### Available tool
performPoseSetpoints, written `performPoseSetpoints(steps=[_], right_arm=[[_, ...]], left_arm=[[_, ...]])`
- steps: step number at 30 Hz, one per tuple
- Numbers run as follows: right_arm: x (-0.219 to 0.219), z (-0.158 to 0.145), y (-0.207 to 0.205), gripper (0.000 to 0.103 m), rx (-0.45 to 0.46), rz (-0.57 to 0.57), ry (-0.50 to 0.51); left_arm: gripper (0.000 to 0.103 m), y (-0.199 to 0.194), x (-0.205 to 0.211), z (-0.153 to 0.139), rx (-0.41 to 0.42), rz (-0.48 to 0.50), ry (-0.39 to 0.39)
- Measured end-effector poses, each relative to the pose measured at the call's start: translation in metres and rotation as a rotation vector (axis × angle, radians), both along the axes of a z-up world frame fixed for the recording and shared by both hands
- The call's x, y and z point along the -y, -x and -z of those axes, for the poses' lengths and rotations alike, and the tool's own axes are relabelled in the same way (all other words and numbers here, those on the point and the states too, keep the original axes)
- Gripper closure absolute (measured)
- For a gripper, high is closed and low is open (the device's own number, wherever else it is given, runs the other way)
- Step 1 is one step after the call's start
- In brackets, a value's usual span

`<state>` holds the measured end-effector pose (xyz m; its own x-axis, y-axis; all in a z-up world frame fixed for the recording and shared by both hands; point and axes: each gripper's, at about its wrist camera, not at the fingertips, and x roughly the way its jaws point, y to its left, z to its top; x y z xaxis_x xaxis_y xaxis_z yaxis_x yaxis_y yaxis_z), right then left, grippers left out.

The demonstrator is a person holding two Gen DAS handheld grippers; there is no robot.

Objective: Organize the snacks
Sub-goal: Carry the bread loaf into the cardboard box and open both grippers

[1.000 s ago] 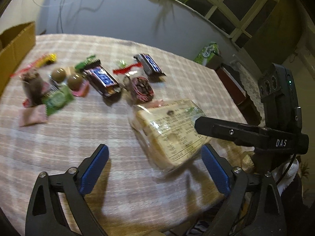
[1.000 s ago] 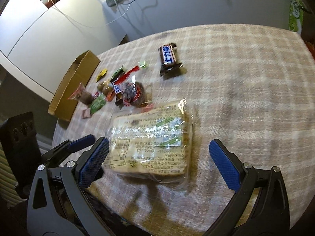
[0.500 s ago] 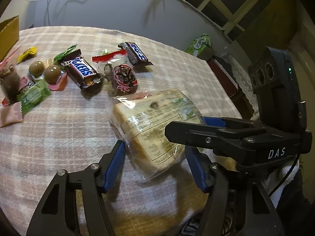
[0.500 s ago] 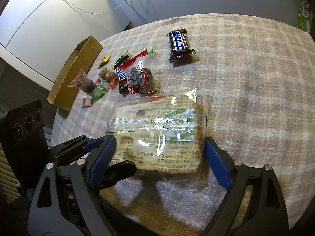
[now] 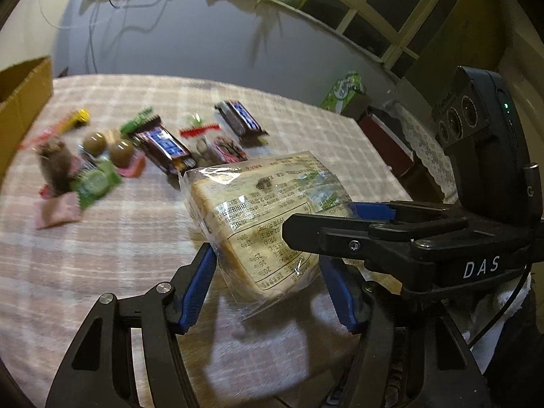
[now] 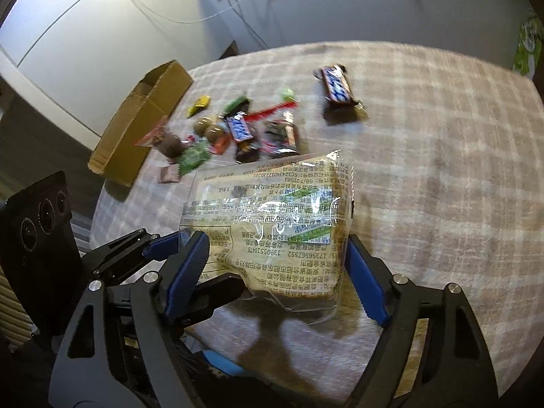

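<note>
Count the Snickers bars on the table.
2. One Snickers bar lies alone, farthest from the cardboard box; the second Snickers bar sits in the candy cluster. Others may be hidden.

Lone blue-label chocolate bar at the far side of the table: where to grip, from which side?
Grip the blue-label chocolate bar across its narrow width at mid-length, coming from above. It lies flat on the checked tablecloth, apart from the candy pile, so both long edges are free; the crimped ends look too floppy.

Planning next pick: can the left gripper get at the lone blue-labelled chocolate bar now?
Probably not yet: left gripper is shut on the clear-wrapped bread package, as is the right gripper. The bar lies uncovered.
</note>
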<state>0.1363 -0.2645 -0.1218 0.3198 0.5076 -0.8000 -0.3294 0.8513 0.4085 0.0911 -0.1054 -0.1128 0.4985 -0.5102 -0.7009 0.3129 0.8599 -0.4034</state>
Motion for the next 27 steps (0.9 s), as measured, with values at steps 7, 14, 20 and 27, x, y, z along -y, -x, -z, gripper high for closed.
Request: performPoseSetpoints(steps=[7,14,20,27], right_arm=[[-0.036,-0.029,0.005,0.02,0.061,-0.054,0.0],[-0.088,-0.052,0.002,0.02,0.11,-0.128,-0.01],[-0.138,-0.068,-0.006,0.02,0.145,-0.198,-0.018],[-0.198,-0.08,-0.023,0.02,0.167,-0.277,-0.036]], left_arm=[[0.041,0.007,-0.035,-0.021,0.067,-0.062,0.0],[0.041,0.013,-0.084,-0.038,0.118,-0.149,0.003],[0.041,0.017,-0.127,-0.049,0.156,-0.228,-0.011],[0.041,0.009,-0.171,-0.057,0.185,-0.312,-0.055]])
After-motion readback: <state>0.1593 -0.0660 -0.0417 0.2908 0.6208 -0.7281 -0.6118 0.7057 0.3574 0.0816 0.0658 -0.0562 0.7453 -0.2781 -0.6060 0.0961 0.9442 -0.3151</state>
